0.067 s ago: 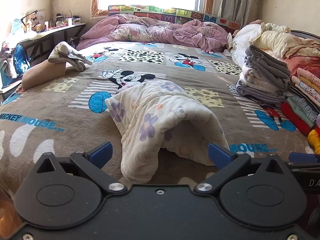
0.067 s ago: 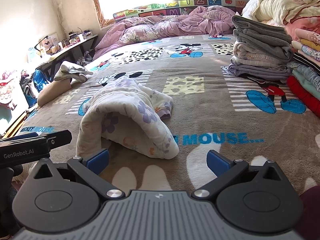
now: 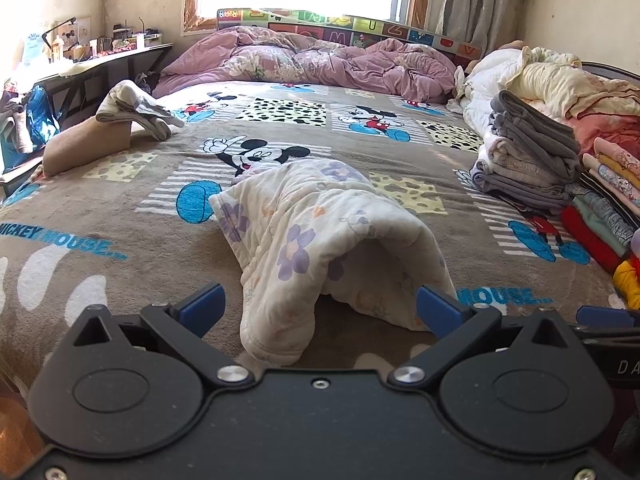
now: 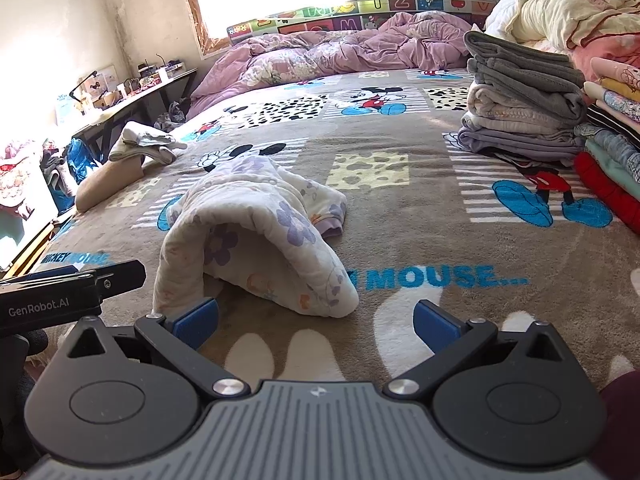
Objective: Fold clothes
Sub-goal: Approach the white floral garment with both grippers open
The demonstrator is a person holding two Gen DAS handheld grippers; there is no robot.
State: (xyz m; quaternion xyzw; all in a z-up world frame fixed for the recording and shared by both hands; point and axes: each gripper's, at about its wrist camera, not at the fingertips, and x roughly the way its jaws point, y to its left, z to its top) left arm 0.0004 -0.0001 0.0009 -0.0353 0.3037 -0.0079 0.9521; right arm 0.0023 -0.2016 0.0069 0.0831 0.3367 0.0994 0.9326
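Left gripper (image 3: 318, 308): your black housing, two round discs, blue pads (image 3: 202, 306) on black linkage arms.
Left fasteners: silver pivot bolts (image 3: 231, 372), small screws along your lower edge.
Right gripper (image 4: 316, 318): your ribbed grey centre plate, black discs, blue pads (image 4: 196, 322).
Right fasteners: silver pivot bolts (image 4: 226, 387).
Marking: white "GenRobot.AI" on your left unit's black side.
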